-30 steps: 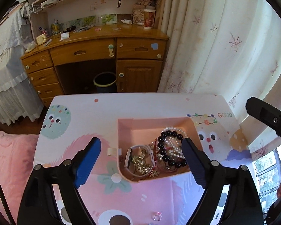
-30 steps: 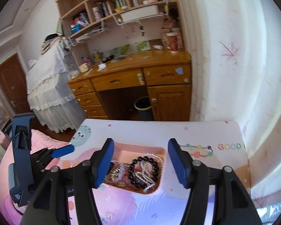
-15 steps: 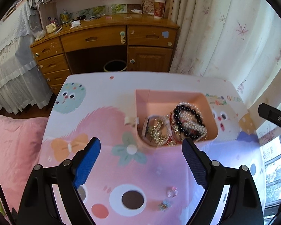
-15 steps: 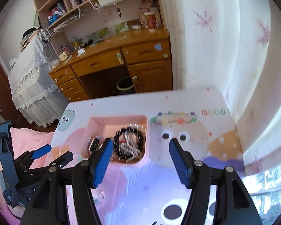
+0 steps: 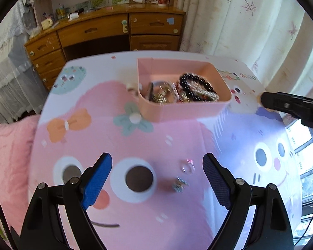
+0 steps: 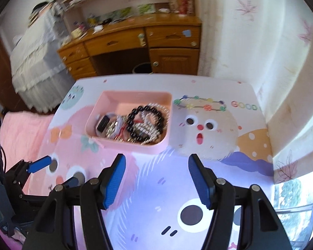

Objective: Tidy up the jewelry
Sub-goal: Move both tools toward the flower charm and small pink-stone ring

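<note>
- pink tray [image 5: 189, 112] sits upper centre of left wrist view, on the cartoon-print table cover [image 5: 177, 137]; same tray centre-left in right wrist view [image 6: 135, 145]
- tray holds a heap of jewelry: black bead bracelet [image 6: 135, 114] on the right part, pearl/silver strands tangled with it, gold-tone pieces [image 5: 162, 96] and a small dark item on the left part; blurred, can't sort further
- two loose pieces on the cover, well below the tray in left wrist view: small ring with pink bit [image 5: 187, 166], and a small sparkly piece [image 5: 179, 184] just beneath it, near each other, not touching as far as I can tell
- left gripper [image 5: 157, 177] at bottom of frame, blue pads wide apart, nothing held; both loose pieces fall in the gap, nearer the right-hand pad
- right gripper [image 6: 156, 179] bottom centre of its view, pads wide apart, nothing between them, below the tray's near wall
- wooden desk [image 6: 135, 41] with drawers in upper background, pale curtain [image 5: 240, 20] upper right
</note>
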The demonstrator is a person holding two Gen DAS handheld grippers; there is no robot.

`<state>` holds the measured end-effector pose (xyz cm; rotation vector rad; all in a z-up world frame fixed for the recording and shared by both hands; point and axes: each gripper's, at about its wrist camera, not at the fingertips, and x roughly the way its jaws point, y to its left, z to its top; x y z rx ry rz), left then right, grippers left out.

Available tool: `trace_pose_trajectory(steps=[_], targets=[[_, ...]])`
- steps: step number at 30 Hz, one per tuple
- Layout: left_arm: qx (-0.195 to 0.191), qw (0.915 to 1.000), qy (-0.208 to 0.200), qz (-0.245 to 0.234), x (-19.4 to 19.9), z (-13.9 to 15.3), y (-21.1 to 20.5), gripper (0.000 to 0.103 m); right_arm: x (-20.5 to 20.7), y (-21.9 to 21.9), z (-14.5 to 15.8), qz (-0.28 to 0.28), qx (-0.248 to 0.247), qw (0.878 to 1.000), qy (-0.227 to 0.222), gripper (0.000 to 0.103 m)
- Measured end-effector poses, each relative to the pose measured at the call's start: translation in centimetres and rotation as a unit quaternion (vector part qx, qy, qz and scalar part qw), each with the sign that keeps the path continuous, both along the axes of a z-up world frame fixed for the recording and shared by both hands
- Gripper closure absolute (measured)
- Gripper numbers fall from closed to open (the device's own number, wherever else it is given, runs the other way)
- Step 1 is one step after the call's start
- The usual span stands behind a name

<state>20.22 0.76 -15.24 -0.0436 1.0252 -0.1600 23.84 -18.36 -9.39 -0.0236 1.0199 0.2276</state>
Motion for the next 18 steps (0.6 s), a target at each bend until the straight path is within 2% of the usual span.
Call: trace_pose_trajectory(steps=[6,9,12,18], targets=[[-0.032,0.9994,0.014,0.006,-1.6,-1.9,0.4,0.016,-0.5,1.2,-1.8,0.051,0.028,0.998,0.033,0.040],[-0.026,0.9994,0.020,0.013,-1.8,-2.7,0.4,0.016,-0.5,1.8,-2.7,0.079,0.029,0.995,0.045,0.040],[-0.018,0.9996,0.015,0.013,-2.2,-3.2,-0.1,0.016,-0.6,2.6,-3.7,0.115,0.005,0.992,0.047,0.040],[0.022,0.9997,0.004,-0.010,-2.8,-4.0,-2.0,0.016,-1.1,3.9,-6.0,0.195,-0.040,0.980,0.024,0.041]])
